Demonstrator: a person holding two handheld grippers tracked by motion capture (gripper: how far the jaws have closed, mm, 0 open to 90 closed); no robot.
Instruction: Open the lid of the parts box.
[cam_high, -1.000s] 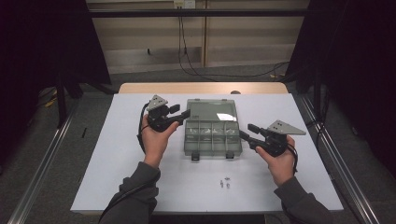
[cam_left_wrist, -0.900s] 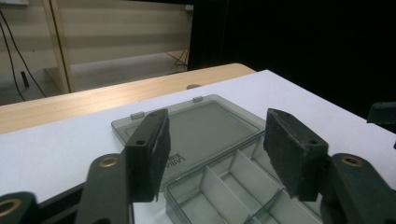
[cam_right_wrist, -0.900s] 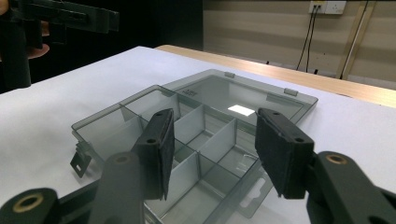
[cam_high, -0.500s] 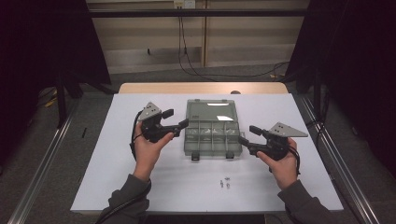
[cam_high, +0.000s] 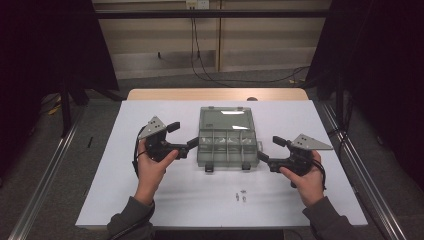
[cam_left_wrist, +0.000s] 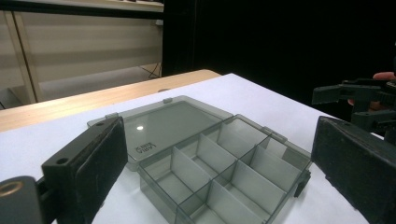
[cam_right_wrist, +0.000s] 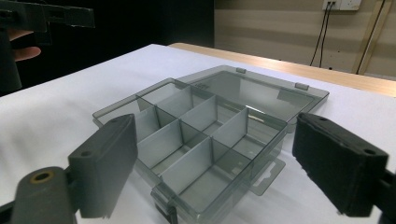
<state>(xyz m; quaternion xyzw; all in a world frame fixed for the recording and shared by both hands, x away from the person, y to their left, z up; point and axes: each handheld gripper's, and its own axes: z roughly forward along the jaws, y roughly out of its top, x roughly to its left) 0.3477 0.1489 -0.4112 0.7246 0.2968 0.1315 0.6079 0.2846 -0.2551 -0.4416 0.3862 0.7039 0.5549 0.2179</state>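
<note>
Surface: we work at a white surface (cam_high: 150, 200) with a wooden strip along its far edge; beyond it are a pale wall, cables and dark curtains.

Landmark: the grey see-through compartment box (cam_high: 227, 145) lies in the middle of the surface, its lid (cam_high: 223, 119) thrown open flat on the far side. Every compartment we can see is empty.

Nearest us: a few small screws (cam_high: 241, 195) lie loose on the surface, just on our side of the box and slightly to its right, apart from it.

Left of the box: the left tongs (cam_high: 181, 137) sit just beside the box's left wall, not touching it. Their jaws have just been opening and stand wide apart, with nothing pressed between them; in the left gripper view the box lies ahead between the two pads.

Right of the box: the right tongs (cam_high: 270, 150) sit just off the box's near right corner. Their jaws have also just been opening and stand apart, gripping nothing.

Step in hand: we judge the opening of the box done and both tongs let go of it.

Next move: probably picking up the screws. That calls for bringing one pair of tongs back toward us, lowering it over a single screw, and closing finely, since the parts are tiny and flat on the surface.
</note>
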